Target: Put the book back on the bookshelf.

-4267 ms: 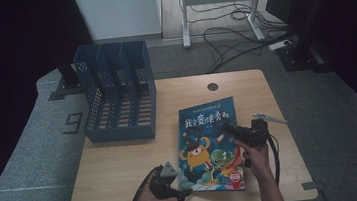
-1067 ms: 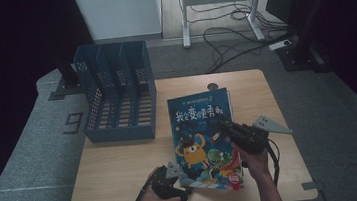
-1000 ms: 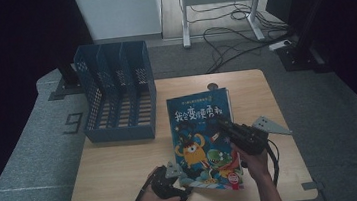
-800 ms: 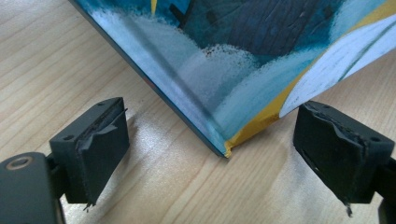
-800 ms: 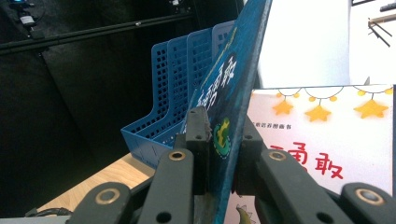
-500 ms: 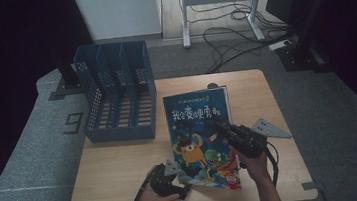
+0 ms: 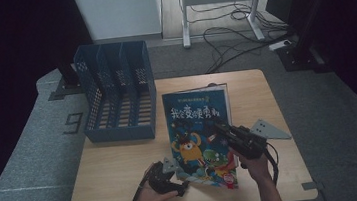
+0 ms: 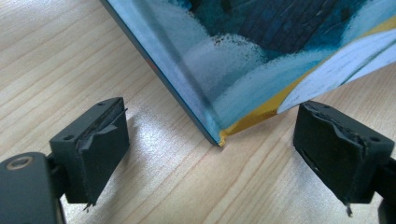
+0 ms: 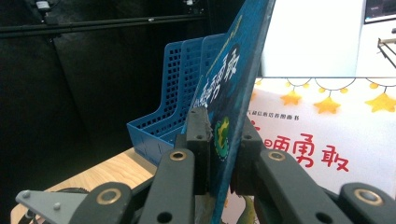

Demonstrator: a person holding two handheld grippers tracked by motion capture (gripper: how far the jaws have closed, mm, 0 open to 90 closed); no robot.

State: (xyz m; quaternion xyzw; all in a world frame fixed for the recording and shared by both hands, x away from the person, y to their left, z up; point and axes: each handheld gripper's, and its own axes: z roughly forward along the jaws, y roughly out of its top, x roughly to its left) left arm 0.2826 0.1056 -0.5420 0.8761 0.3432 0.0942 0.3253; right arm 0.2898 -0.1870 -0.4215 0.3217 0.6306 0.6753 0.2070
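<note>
A blue picture book (image 7: 197,128) with cartoon monsters sits on the wooden table (image 7: 118,172), its cover facing up and raised on the right side. My right gripper (image 7: 217,124) reaches in from the book's right edge. In the right gripper view the gripper (image 9: 223,135) is shut on the blue cover (image 9: 238,60), and a white page with stars (image 9: 327,121) shows beside the cover. My left gripper (image 7: 183,184) rests at the book's near left corner. In the left gripper view it (image 8: 210,158) stands open, and the book's corner (image 8: 243,56) touches the table between its jaws.
A blue slotted file rack (image 7: 116,97) stands at the table's far left, close to the book's left edge, and also shows as the rack (image 9: 173,112) ahead of the right gripper. Cables and a metal stand lie on the floor beyond the table.
The book has swung and risen; its far edge has moved up and toward the rack. The right gripper went with it, holding the cover. The left gripper has stayed at the near corner.
</note>
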